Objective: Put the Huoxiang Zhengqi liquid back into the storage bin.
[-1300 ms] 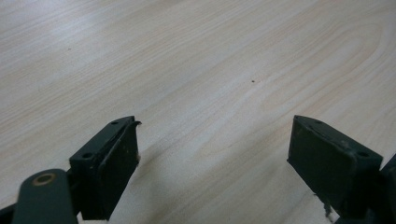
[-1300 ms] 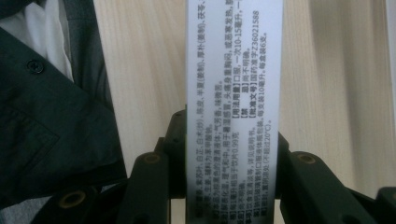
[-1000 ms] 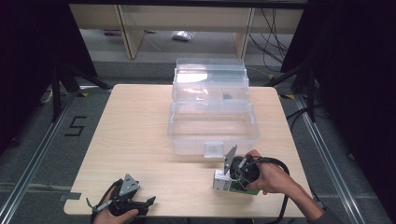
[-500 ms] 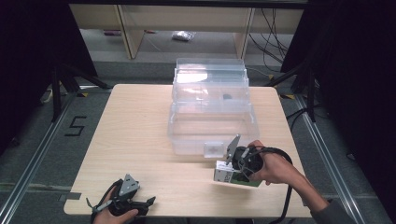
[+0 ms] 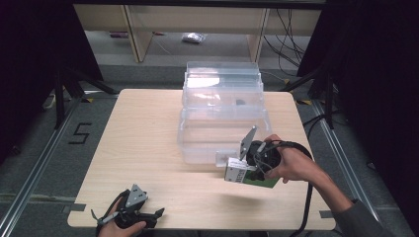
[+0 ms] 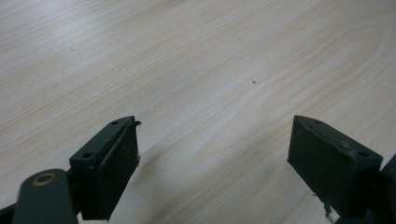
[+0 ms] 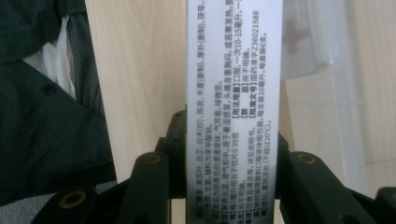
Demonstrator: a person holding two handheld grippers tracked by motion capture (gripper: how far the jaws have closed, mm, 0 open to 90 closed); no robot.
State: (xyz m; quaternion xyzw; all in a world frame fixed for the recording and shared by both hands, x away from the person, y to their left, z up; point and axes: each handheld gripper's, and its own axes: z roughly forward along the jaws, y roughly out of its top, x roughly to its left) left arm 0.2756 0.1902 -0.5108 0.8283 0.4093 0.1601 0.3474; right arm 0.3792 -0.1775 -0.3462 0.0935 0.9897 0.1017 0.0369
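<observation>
- My right gripper [image 5: 236, 170] is clamped on a small medicine carton [image 5: 247, 177], green & white w/ printed text; the jaws pinch its two broad faces, seen close in the right gripper view [image 7: 233, 116].
- Carton sits just off the table [image 5: 148, 148], near the front right, right in front of the clear plastic storage box [image 5: 222, 123] by its front latch. Can't tell if it touches the box wall.
- Handling, my guess: light, thin cardboard, prob. part hollow. Stiff enough along the edges, but the broad faces will dent if I squeeze hard. Printed surface looks smooth, so could slip a bit; moderate grip, no more.
- Best hold: across the narrow thickness, near mid-length, which is about where I have it. Gripping near one end would let it swing.
- Orientation: long axis runs straight out along my jaws, away from the gripper cam; in the high view that's roughly sideways across the table, far end pointing left, w/ a slight tilt. Narrow white side faces the cam.
- My left gripper [image 5: 148, 217] rests at the front left edge of the table, jaws spread wide, nothing between them [image 6: 215, 154], only bare wood.
</observation>
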